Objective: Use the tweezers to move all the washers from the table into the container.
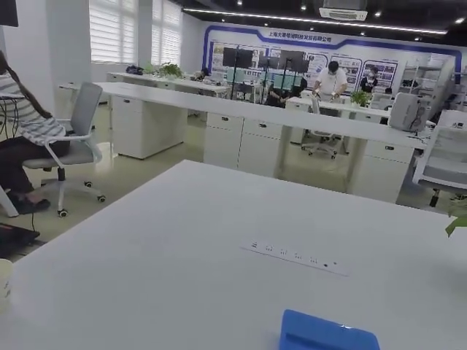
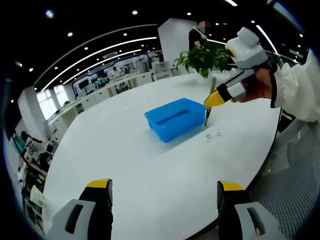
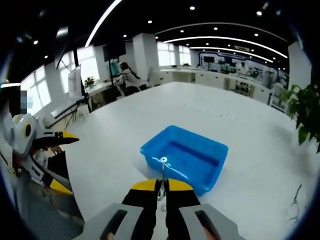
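Note:
In the right gripper view my right gripper [image 3: 162,185] is shut on thin metal tweezers [image 3: 162,172]. A small ring that looks like a washer [image 3: 163,160] sits at their tip, seen against the blue container [image 3: 185,155]. In the left gripper view the right gripper [image 2: 216,98] holds the tweezers [image 2: 207,114] point-down beside the blue container [image 2: 175,117]. Two washers [image 2: 209,135] lie on the white table just below the tip. My left gripper [image 2: 164,192] is open and holds nothing, well short of the container. The left gripper [image 3: 64,161] also shows open at the left of the right gripper view.
A potted plant [image 2: 202,57] stands behind the container, near the table's edge. A power strip [image 1: 295,257] is set into the white table [image 1: 182,277], and a corner of the blue container [image 1: 328,332] shows. Office chairs, desks and people are beyond the table.

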